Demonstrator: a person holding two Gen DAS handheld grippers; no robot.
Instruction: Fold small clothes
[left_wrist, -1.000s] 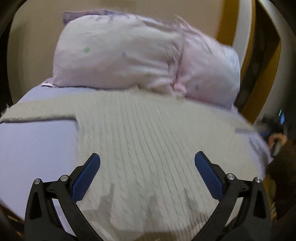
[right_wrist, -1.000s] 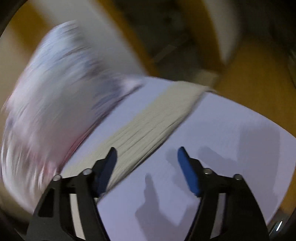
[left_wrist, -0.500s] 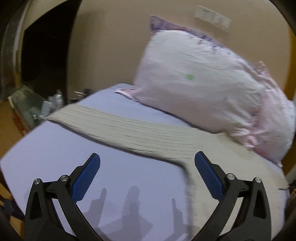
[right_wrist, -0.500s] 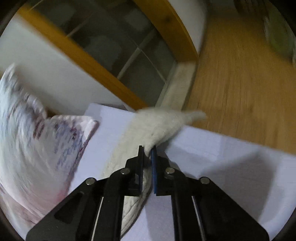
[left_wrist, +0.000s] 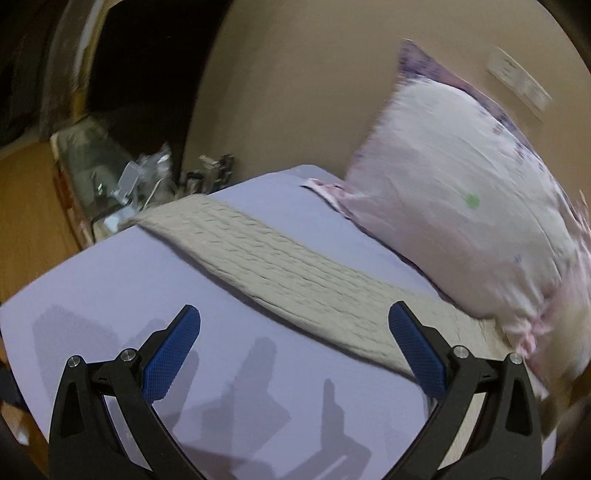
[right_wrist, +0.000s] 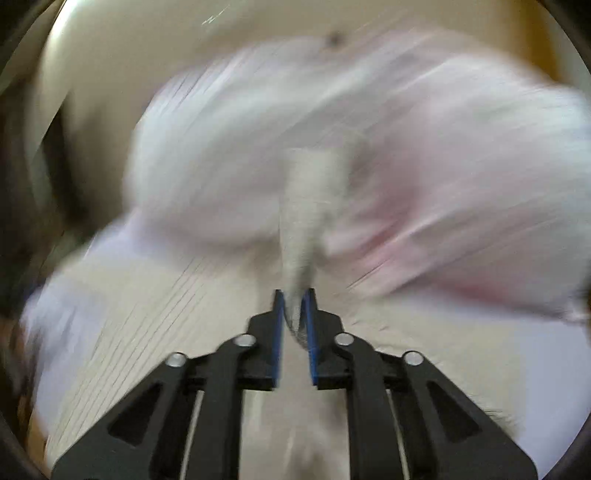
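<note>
Bare lavender bed sheet (left_wrist: 122, 295) lies open ahead of the spread left hand-held gripper (left_wrist: 293, 350). The knit sweater sleeve (left_wrist: 280, 269) crosses diagonally beyond it; a pink pillow (left_wrist: 461, 206) blocks the far right; clutter (left_wrist: 147, 177) borders the bed's far-left edge.

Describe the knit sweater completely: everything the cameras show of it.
The sweater is beige-grey cable knit, thick and soft-looking. In the left wrist view one long sleeve lies flat and stretched across the lilac bedsheet, its cuff at the bed's edge, its far end reaching the pink pillow. The open left gripper hovers without touching it. The right gripper pinches a fold of it, lifted upright; that view is blurred.
</note>
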